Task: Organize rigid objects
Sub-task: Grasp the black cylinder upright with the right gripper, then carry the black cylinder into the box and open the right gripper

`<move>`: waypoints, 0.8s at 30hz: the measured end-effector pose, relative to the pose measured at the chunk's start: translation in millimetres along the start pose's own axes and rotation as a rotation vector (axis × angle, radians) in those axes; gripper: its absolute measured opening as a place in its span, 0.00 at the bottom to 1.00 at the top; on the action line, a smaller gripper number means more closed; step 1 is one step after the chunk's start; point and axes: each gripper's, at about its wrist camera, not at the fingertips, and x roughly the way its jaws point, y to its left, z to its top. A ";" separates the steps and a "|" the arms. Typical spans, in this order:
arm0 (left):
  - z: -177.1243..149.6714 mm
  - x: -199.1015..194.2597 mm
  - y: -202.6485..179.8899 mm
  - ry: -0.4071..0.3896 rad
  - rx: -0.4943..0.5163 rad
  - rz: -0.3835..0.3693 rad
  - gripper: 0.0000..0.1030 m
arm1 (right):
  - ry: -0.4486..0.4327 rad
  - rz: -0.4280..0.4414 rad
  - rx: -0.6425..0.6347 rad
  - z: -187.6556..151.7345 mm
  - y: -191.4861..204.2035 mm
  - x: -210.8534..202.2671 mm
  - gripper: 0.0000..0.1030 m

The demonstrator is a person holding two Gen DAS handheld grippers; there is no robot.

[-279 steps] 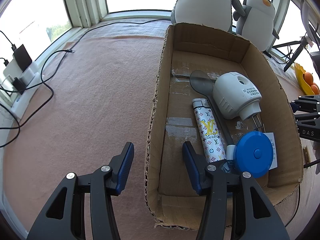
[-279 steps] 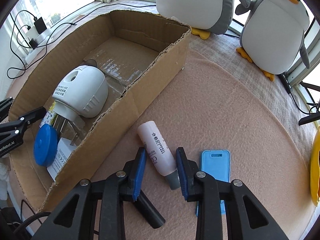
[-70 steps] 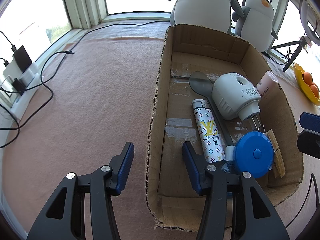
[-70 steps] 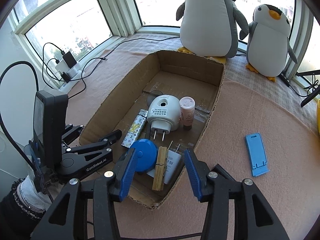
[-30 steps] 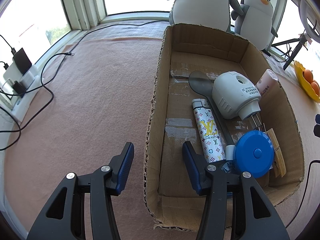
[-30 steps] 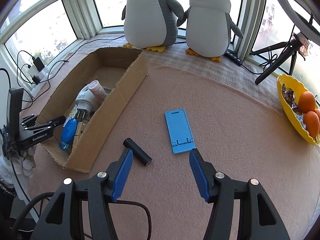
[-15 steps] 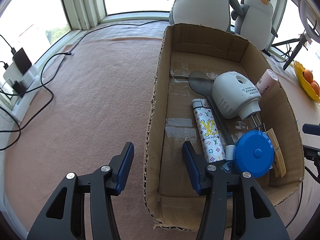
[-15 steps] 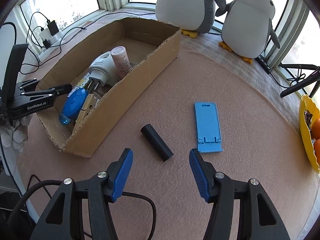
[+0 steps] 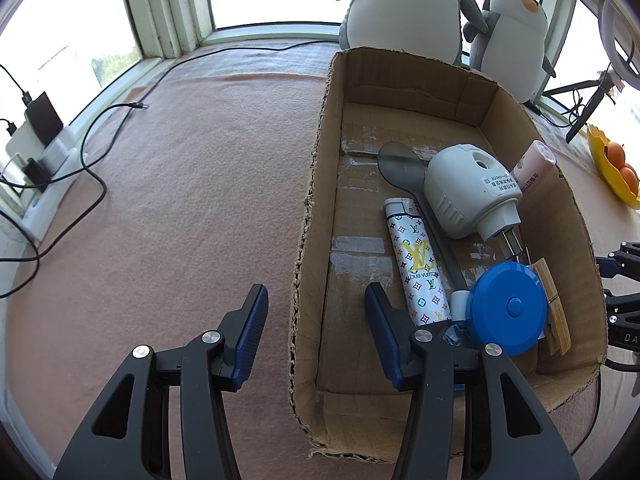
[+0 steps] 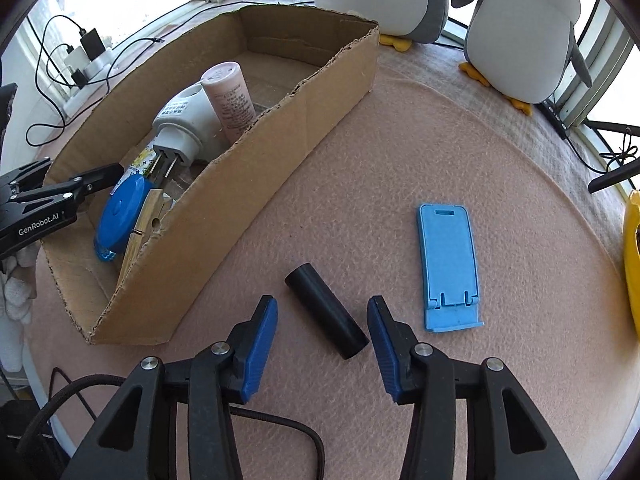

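Now your right gripper [image 10: 322, 326] brackets the black cylindrical tube [image 10: 325, 310], jaws released; your left gripper [image 9: 316, 318], also released, straddles the brown cardboard box's [image 9: 310, 208] left wall.

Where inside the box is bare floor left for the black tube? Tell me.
The far end of the cardboard box, beyond the spoon, and the strip along its left wall beside the patterned lighter. Around the blue tape measure it is crowded.
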 end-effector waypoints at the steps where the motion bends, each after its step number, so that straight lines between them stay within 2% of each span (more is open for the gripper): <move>1: -0.1 -0.1 0.0 0.000 0.000 0.000 0.50 | -0.005 0.001 0.005 -0.5 -0.6 -0.6 0.34; 3: -0.1 -0.1 0.1 0.000 0.000 0.000 0.50 | -0.005 0.008 0.021 -0.7 -2.6 -1.6 0.32; 8: -0.1 -0.1 0.2 0.000 0.000 0.000 0.50 | -0.015 0.012 0.065 -3.4 -6.3 -3.8 0.17; 14: 0.0 -0.3 0.5 -0.001 0.000 0.000 0.50 | -0.030 -0.014 0.103 -7.7 -2.9 -4.9 0.14; 20: 0.0 -0.6 0.5 -0.001 0.002 0.001 0.50 | -0.063 0.008 0.170 -13.5 3.5 -13.3 0.14; 24: 0.0 -1.0 0.2 -0.002 0.006 0.002 0.50 | -0.091 -0.005 0.157 -17.3 14.6 -25.9 0.14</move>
